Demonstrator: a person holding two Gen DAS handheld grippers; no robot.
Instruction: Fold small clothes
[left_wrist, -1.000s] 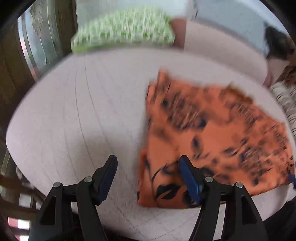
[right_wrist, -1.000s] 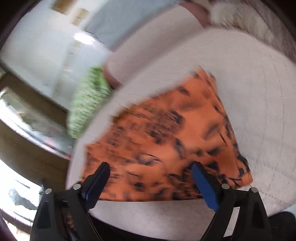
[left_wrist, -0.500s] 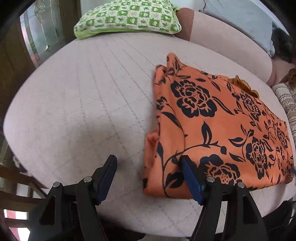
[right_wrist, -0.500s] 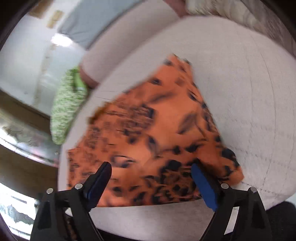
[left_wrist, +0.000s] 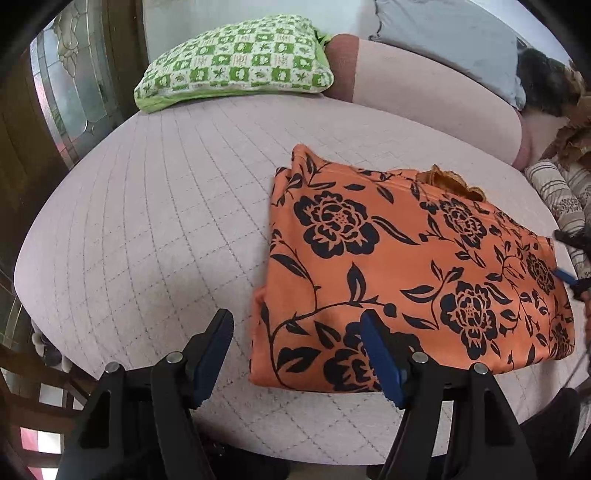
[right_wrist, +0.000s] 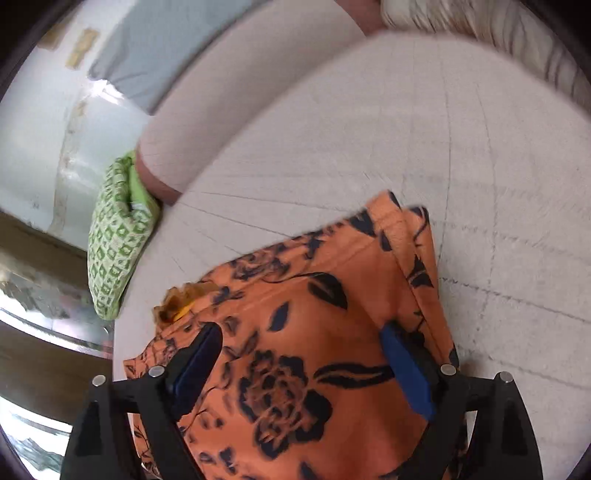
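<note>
left wrist view: folded orange garment (left_wrist: 406, 266) lies long axis left-right; both tools (left_wrist: 295, 354) (right_wrist: 301, 362) wide, empty.

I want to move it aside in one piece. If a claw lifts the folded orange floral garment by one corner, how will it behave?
The orange floral garment will probably droop and unfold: it is thin, soft cloth in loose layers, with edges showing at its far end. It looks light. Pushed across the quilted bedcover, it would likely bunch rather than slide whole.

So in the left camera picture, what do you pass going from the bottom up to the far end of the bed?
Left tongs → orange flowery cloth → bare pink bedspread → green checked pillow.
</note>
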